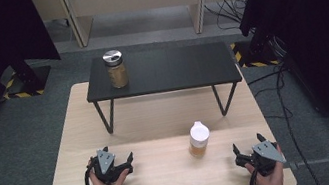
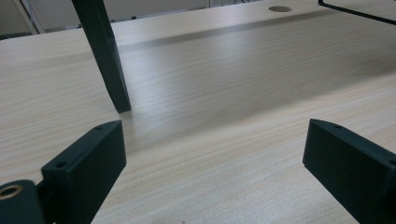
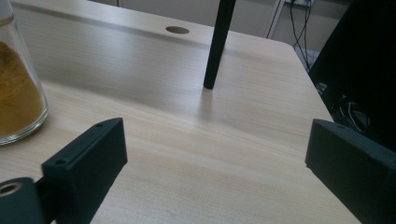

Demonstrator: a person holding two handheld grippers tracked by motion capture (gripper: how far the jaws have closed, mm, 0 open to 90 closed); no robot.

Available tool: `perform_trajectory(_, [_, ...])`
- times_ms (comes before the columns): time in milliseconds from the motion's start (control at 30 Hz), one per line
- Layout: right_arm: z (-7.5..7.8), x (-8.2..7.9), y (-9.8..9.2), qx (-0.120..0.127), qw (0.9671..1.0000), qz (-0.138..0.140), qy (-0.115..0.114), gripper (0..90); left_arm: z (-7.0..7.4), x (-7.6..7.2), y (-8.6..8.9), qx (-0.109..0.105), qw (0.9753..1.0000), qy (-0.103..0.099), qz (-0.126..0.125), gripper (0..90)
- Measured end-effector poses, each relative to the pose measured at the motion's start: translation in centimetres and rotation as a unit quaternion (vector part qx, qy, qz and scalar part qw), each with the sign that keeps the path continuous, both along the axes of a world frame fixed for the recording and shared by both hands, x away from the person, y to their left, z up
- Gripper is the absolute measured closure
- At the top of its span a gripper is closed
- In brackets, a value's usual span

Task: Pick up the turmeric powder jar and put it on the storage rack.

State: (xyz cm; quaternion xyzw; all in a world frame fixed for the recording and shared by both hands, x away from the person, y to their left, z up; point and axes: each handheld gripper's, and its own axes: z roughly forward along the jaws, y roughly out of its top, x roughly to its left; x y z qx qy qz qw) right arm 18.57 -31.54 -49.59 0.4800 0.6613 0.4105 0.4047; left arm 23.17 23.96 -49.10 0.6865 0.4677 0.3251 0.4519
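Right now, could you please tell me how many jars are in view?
2: a white-capped jar on the wooden table between the tools, and a silver-lidded jar on the black shelf's left end.

Pale wood-grain table (image 1: 166,178), black shelf (image 1: 164,70) on black legs, jar (image 1: 116,69) on shelf with silver lid and tan contents, jar (image 1: 199,139) before shelf with white lid and orange-yellow powder, black grippers (image 1: 114,160) (image 1: 248,145) with grey plates, grey carpet (image 1: 12,163), yellow-black hazard tape (image 1: 21,94) left of shelf.

A black shelf (image 1: 164,70) stands on the wooden table (image 1: 166,178), bearing a silver-lidded jar (image 1: 115,68) at its left end.
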Motion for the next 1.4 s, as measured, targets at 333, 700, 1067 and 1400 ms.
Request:
perform_trajectory(333, [-0.4, -0.3, -0.1, -0.006, 0.9998, 0.009, -0.015, 0.7, -0.1, -0.1, 0.1, -0.003, 1.0000, -0.004, -0.001, 3.3])
perform_trajectory(700, [-0.3, -0.4, 0.1, -0.005, 0.9990, 0.043, -0.013, 0.6, -0.1, 0.0, 0.0, -0.003, 1.0000, -0.004, -0.006, 2.8])
perform_trajectory(1067, [0.6, 1.5, 2.6, 0.004, 0.9894, 0.144, -0.017, 0.7, -0.2, 0.0, 0.0, -0.003, 1.0000, -0.006, -0.007, 2.8])
perform_trajectory(1400, [0.6, 4.1, 4.6, 0.016, 0.9804, 0.196, -0.005, 1.3, -0.2, 0.0, -0.1, -0.001, 0.9999, -0.007, -0.012, 2.7])
